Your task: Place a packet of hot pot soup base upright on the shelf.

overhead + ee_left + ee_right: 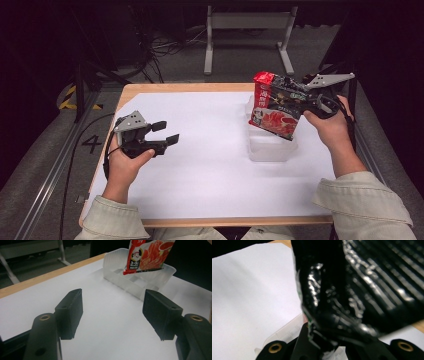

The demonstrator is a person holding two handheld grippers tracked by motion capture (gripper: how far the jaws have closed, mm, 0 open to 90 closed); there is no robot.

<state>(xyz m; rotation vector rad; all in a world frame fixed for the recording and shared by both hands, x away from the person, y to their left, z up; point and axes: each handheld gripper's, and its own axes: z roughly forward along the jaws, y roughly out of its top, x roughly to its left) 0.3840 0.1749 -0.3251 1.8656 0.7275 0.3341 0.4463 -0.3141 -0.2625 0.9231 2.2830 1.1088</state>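
A red and black glossy food packet [277, 105] hangs tilted over a clear plastic container [272, 147] at the right of the table. My right gripper [310, 97] is shut on the packet's right edge. In the right gripper view the packet's shiny black back [352, 290] sits pinched between the jaws of the right gripper [329, 345]. My left gripper [167, 132] is held low over the left of the table, open, nothing between its jaws. The left gripper [113, 296] faces the container [140, 282], with the packet [147, 255] above it.
A white sheet [210, 165] covers the wooden table [200, 221]. On the floor behind the table stand a grey metal frame [247, 22] and loose cables [165, 47]. A rail [55, 165] runs along the floor at the left.
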